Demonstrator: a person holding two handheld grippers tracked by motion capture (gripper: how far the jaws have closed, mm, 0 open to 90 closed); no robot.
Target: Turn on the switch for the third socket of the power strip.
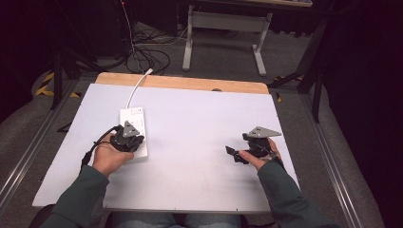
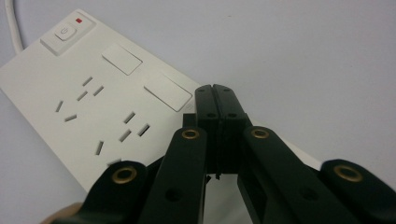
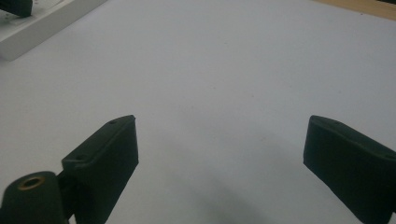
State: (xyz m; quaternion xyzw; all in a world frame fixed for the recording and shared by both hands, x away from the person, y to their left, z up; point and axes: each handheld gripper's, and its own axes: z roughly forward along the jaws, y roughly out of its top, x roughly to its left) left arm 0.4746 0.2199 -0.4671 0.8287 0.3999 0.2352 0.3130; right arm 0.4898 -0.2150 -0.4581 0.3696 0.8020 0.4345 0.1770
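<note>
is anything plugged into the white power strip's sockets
No, in the left gripper view the white plastic power strip shows bare socket slots, with the shut left gripper above it.

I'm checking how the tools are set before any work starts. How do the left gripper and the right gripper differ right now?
The left gripper has its jaws pressed together with nothing between them; the right gripper has its jaws spread wide apart. The left gripper sits over the white power strip; the right gripper sits over bare white table surface, apart from the strip. Both are black, two-jawed, hand-held and carry nothing.
</note>
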